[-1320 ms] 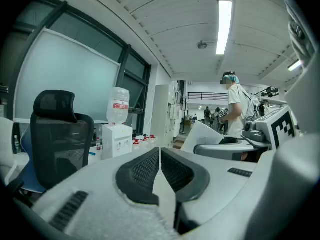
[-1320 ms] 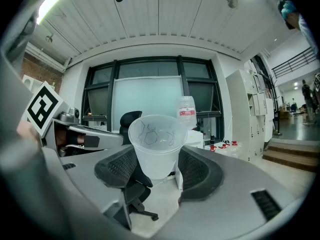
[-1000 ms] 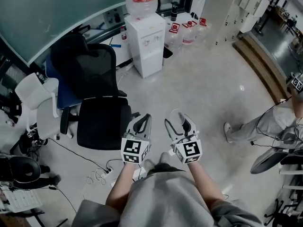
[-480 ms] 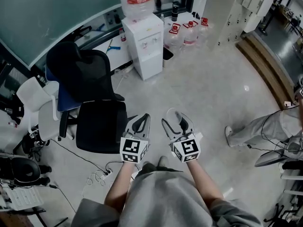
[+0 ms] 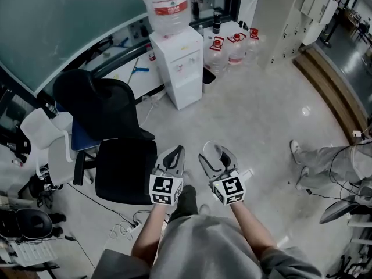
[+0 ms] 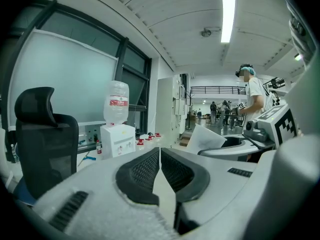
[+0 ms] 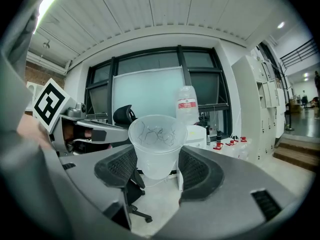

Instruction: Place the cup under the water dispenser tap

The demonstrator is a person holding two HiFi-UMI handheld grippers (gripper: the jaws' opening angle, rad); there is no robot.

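Cup [image 7: 157, 134], clear plastic, sits upright, clamped between the pads of the right gripper [image 5: 218, 161]. Left gripper [image 6: 160, 154], just beside it, has its jaws closed together on nothing. Black office chair [image 5: 119, 156] stands to the left. White water dispenser [image 5: 181, 68], topped by a water bottle [image 5: 165, 4], stands well ahead across the floor [image 5: 261, 115].

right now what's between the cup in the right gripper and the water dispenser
Only bare floor lies between cup and water dispenser in the head view; the black chair stands off to the side.
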